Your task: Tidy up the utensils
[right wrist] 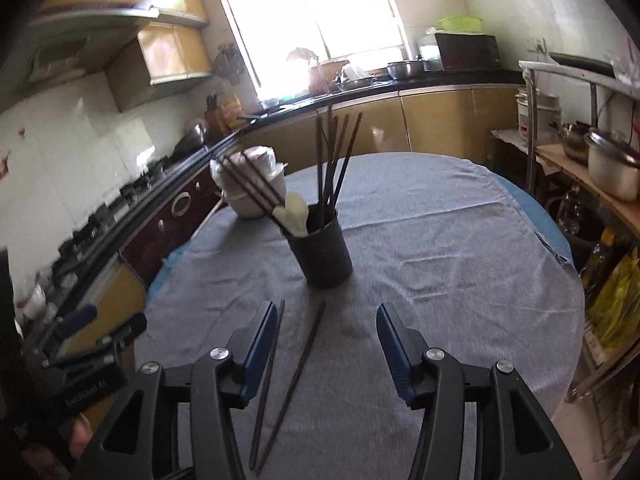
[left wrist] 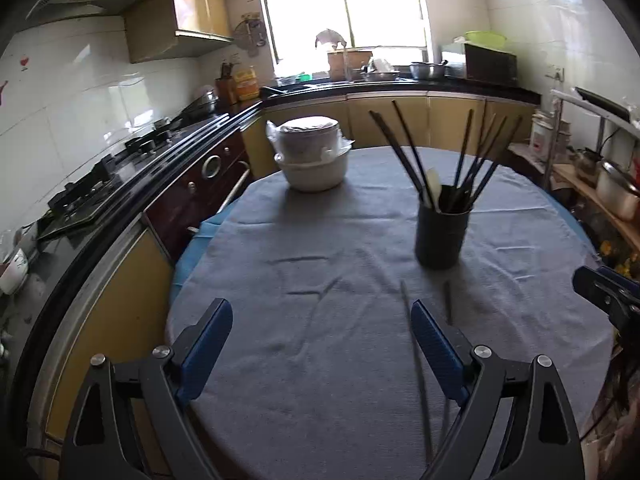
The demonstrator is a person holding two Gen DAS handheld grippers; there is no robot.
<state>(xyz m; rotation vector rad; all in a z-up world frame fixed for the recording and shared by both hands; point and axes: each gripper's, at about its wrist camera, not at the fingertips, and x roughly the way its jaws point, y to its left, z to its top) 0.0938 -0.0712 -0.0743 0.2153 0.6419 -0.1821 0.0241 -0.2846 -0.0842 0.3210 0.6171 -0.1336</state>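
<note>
The left gripper stands wide open with nothing between its blue pads, only bare grey cloth. One loose chopstick runs just beside the inner face of its right-hand finger; whether the two touch cannot be told. A second loose chopstick lies a little past that finger, on the outer side.

The right gripper is about half open and holds nothing. The two loose chopsticks lie flat on the cloth under it: one runs along just beside the left-hand finger, the other lies in the gap between the fingers, closer to the left one. Their far ends spread apart and their near ends come close together.

Beyond both grippers, in the middle of the round table, stands a dark cylindrical utensil holder, upright. It holds a bunch of dark chopsticks that fan out above the rim, some leaning left and some right, and a pale spoon with its bowl end up.

Farther back to the left, near the table's far edge, sits a white bowl with a stack of white dishes wrapped in clear plastic resting in it.

At the right edge of the left wrist view the tip of the right gripper shows, well apart from the holder.
</note>
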